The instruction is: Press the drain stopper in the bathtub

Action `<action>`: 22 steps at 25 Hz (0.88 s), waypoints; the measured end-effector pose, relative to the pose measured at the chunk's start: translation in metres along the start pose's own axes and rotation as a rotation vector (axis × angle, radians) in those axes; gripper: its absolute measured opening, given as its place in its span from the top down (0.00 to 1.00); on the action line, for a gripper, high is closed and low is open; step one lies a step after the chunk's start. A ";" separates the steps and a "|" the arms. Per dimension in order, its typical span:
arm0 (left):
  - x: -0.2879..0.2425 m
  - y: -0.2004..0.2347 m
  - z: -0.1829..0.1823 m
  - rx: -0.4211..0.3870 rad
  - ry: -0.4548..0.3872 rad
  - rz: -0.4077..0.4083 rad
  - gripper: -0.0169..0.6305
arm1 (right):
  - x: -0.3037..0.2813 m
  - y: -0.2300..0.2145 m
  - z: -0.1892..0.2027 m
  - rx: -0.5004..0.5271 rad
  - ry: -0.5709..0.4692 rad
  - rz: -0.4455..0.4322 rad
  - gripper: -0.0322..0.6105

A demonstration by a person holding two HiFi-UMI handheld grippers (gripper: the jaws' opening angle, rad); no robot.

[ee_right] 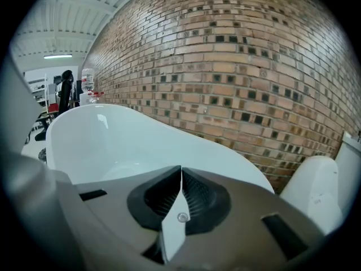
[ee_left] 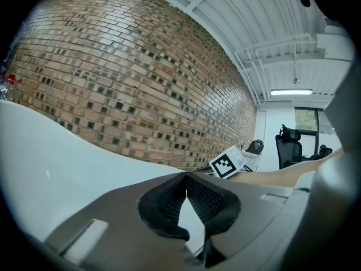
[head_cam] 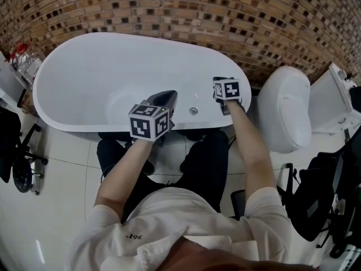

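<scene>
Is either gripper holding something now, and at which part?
Nothing is held. The left gripper and the right gripper both have their jaws closed together, empty.

Left claw [head_cam: 167,98], right claw [head_cam: 221,83] above near rim of white bathtub [head_cam: 62,121].
</scene>
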State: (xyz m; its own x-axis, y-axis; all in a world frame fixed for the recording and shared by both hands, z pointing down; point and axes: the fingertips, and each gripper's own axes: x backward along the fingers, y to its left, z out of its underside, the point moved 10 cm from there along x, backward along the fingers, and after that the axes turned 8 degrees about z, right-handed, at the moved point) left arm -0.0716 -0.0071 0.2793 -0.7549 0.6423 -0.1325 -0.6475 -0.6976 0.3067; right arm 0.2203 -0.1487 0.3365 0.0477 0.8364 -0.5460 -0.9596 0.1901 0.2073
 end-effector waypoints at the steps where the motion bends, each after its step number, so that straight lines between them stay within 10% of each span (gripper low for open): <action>1: 0.001 -0.001 -0.001 -0.003 -0.002 0.000 0.96 | 0.003 0.001 -0.002 0.000 -0.006 -0.002 0.92; 22: 0.012 -0.014 -0.014 -0.036 -0.032 0.033 0.96 | 0.032 0.006 -0.016 -0.060 -0.052 -0.028 0.92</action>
State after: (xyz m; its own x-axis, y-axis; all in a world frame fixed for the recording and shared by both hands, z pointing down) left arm -0.0731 0.0059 0.2598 -0.7724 0.6283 -0.0926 -0.6261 -0.7290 0.2766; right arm 0.2119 -0.1285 0.3074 0.0876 0.8569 -0.5080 -0.9725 0.1841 0.1427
